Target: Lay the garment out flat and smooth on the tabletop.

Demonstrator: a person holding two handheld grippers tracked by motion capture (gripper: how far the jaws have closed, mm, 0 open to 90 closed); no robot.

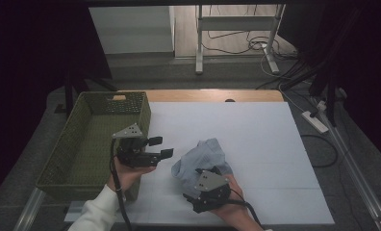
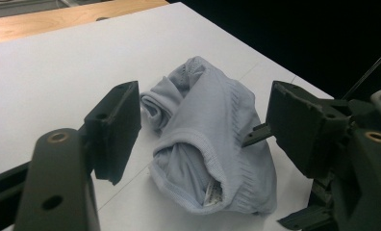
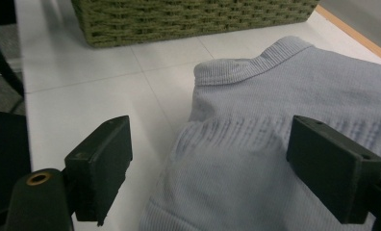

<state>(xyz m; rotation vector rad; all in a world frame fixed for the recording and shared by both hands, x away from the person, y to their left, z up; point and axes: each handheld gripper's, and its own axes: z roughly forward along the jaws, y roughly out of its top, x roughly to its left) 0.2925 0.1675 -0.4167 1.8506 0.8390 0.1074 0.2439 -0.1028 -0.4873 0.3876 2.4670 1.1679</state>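
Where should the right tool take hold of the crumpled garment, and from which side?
Probably the raised ribbed fold of the garment, straight ahead between the open jaws of the right tool. Coming in from the person's side suits it: that fold bulges up off the table, giving the pads something to pinch.

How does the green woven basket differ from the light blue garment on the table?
The basket is olive green, stiff and woven, with upright walls; the garment is pale blue, soft and crumpled into a heap. The basket stands at the table's left edge; the garment lies near its middle, between the open left gripper and open right gripper. Both rest on the white table.
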